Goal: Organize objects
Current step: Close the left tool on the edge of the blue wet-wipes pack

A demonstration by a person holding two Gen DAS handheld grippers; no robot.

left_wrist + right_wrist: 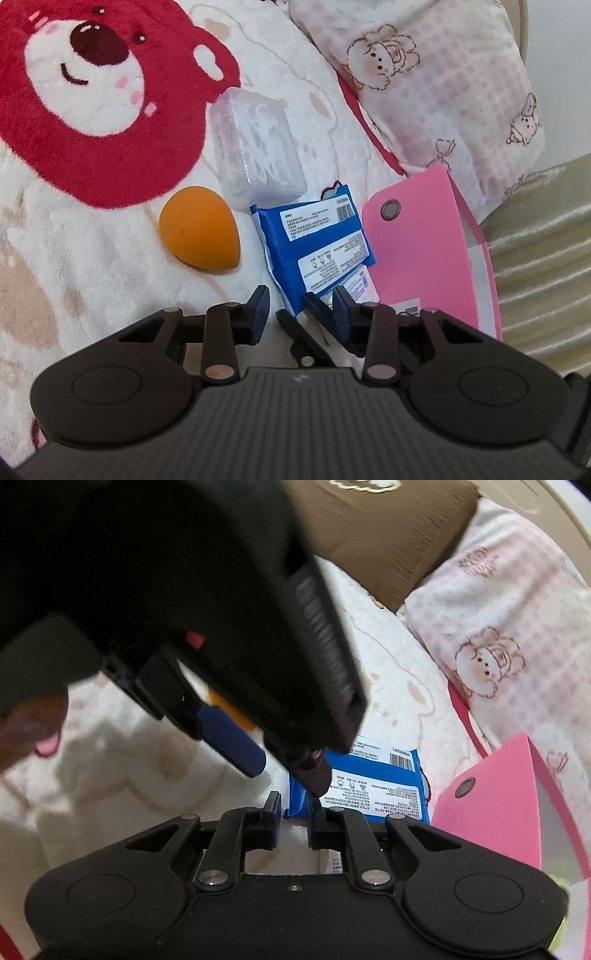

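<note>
Packet first: the blue plastic wipes packet with white labels point(317, 243) lies flat on the fleecy bear-print bed blanket point(92, 258), just ahead of both grippers. It looks light, soft and slick, so a pinch across its near edge seems safest. The left gripper point(299, 306) has its fingers apart and empty; the right gripper point(295, 812) likewise. An orange teardrop makeup sponge point(201, 230) and clear plastic box point(255, 147) sit beside it; a pink paper bag point(424, 258) crowds its right edge.

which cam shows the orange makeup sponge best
The left wrist view: the orange makeup sponge lies whole and unobstructed on the blanket. In the right wrist view the left gripper hides nearly all of it.
</note>
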